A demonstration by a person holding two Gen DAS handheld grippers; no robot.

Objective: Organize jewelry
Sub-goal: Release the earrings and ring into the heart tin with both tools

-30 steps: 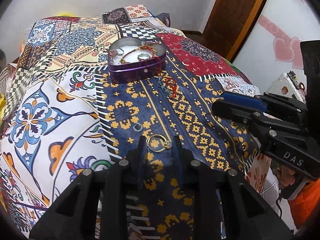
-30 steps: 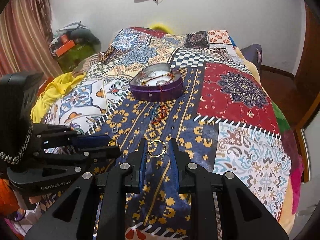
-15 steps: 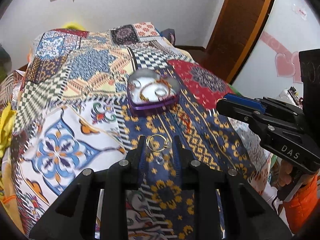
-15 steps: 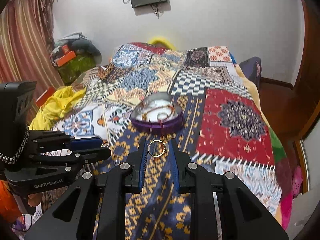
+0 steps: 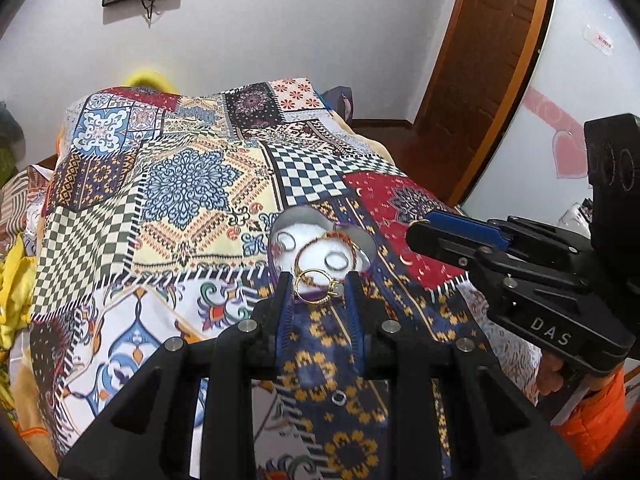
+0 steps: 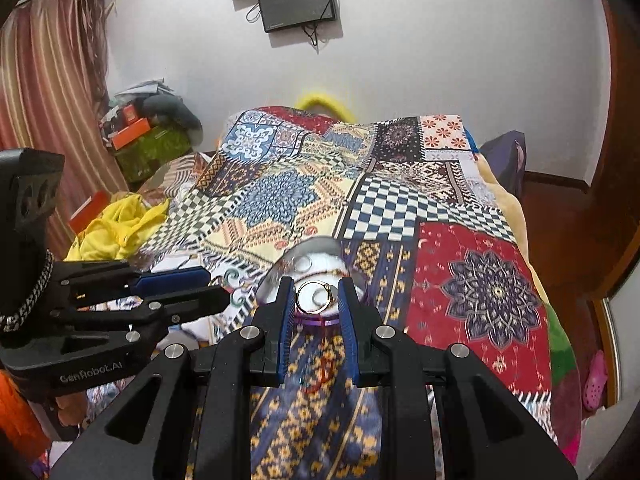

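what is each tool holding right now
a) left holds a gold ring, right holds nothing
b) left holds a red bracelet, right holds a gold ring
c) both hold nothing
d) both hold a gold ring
d: the left tool has a gold ring clamped between its fingers, and the right tool grips another gold ring the same way, both held in front of the heart-shaped tin.
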